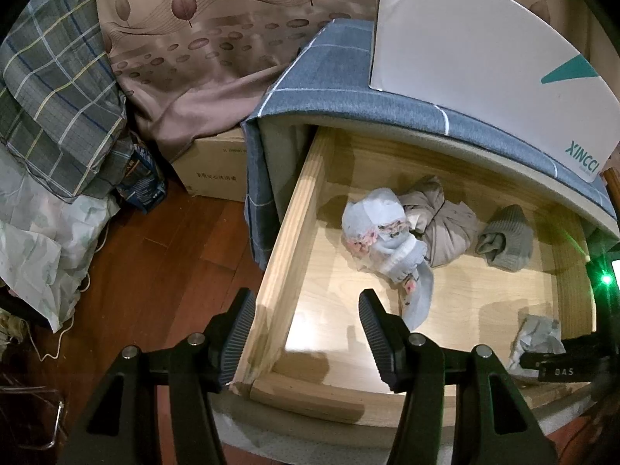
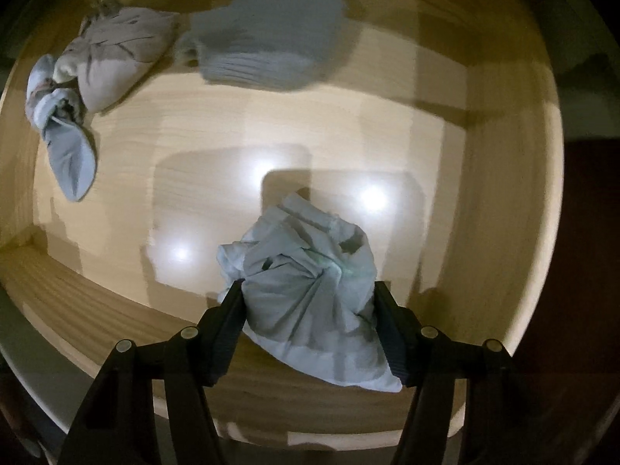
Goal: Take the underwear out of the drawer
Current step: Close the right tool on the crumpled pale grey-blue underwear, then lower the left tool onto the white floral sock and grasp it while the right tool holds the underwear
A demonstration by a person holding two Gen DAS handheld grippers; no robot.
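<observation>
The wooden drawer (image 1: 294,232) stands pulled out. Inside lie a white-blue floral bundle (image 1: 383,232), a beige bundle (image 1: 445,224) and a grey-green knit piece (image 1: 507,238). My right gripper (image 2: 308,298) points down into the drawer (image 2: 77,290), shut on a crumpled light blue underwear bundle (image 2: 306,290) that fills the gap between its pads. In the left wrist view that bundle (image 1: 536,333) sits at the front right, partly behind the right gripper (image 1: 558,360). My left gripper (image 1: 304,321) hangs open over the drawer's front left corner, one finger on each side of the side wall.
A grey cloth-covered cabinet top (image 1: 341,62) carries a white box (image 1: 484,58). A cardboard box (image 1: 217,166), plaid bedding (image 1: 58,89) and plastic bags (image 1: 38,244) crowd the wooden floor (image 1: 162,271) to the left. The beige bundle (image 2: 116,58) and knit piece (image 2: 267,46) lie at the drawer's back.
</observation>
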